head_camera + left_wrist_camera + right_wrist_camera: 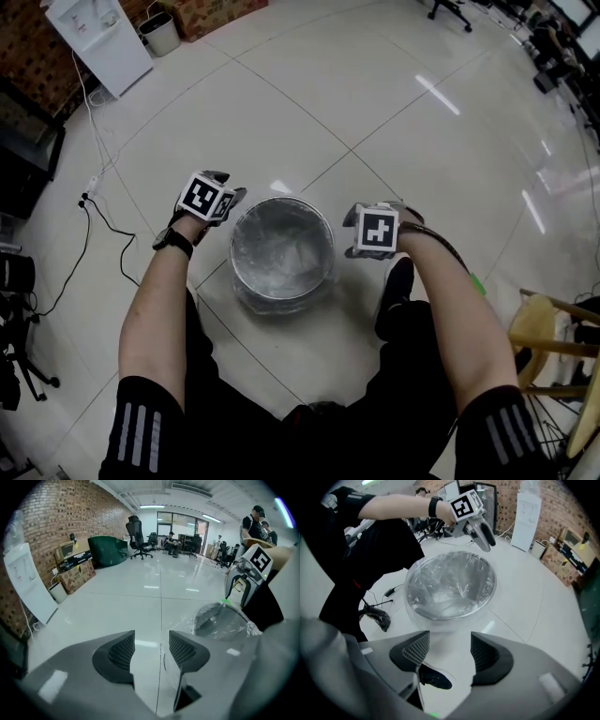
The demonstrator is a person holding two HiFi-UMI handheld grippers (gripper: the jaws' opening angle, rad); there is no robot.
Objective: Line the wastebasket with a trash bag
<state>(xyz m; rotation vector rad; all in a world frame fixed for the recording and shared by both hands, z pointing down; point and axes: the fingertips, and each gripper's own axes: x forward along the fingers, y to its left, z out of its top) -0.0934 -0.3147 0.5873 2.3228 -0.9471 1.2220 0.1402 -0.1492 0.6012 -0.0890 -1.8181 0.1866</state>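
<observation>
Round silver wastebasket point(330, 246) with clear plastic trash bag point(281, 258) inside; left gripper point(151, 651) at its 9 o'clock, right gripper point(450, 651) at 3 o'clock, equally near; both jaws apart, empty.

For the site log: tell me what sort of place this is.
Probably an open-plan office or lab: office chairs stand on a wide, glossy tiled floor, a brick wall runs along one side, and people stand about.
</observation>
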